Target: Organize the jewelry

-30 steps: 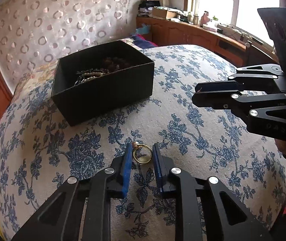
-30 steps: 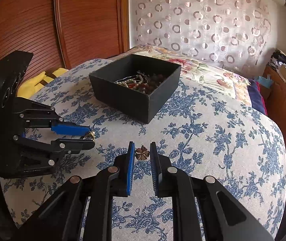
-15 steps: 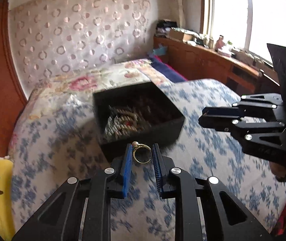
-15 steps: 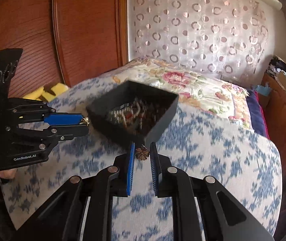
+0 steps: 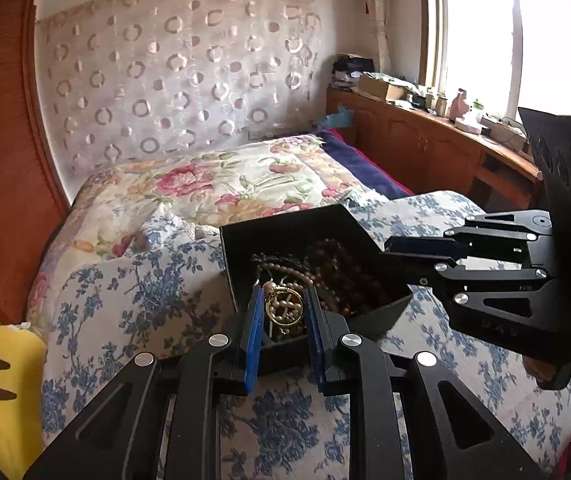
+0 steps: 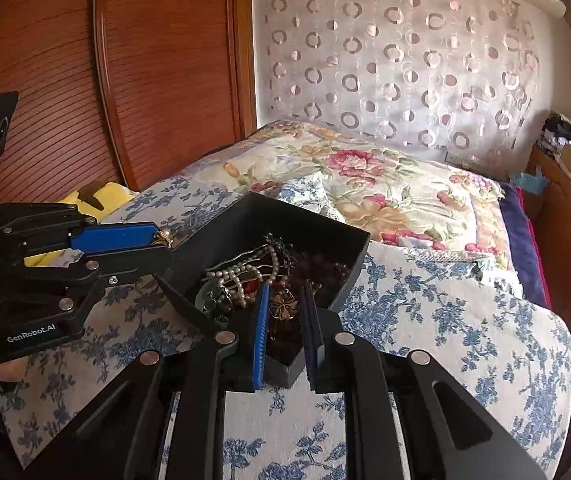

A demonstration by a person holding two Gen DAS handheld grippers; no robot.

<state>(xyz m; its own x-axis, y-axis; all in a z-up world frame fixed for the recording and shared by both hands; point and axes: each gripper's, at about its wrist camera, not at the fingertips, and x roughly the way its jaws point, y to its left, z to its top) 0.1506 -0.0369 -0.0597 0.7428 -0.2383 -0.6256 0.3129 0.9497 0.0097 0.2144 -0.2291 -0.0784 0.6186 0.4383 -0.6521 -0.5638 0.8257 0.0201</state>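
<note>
Gold ring (image 5: 284,307), flower charm (image 6: 284,306) over jewelry-filled box (image 5: 285,228)

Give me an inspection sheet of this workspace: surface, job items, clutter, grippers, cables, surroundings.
Surface: blue-floral bedspread over a bed.
Job's things: open black box holding bead strands; gold ring; flower-shaped pendant.
Clutter: yellow soft item at the bed's edge.
Grippers: left gripper shut on the gold ring; right gripper shut on the flower-shaped pendant; both over the box.
Cables: nothing seen.
Surroundings: floral quilt, circle-patterned curtain, wooden sill cabinet bearing small items, window.
</note>
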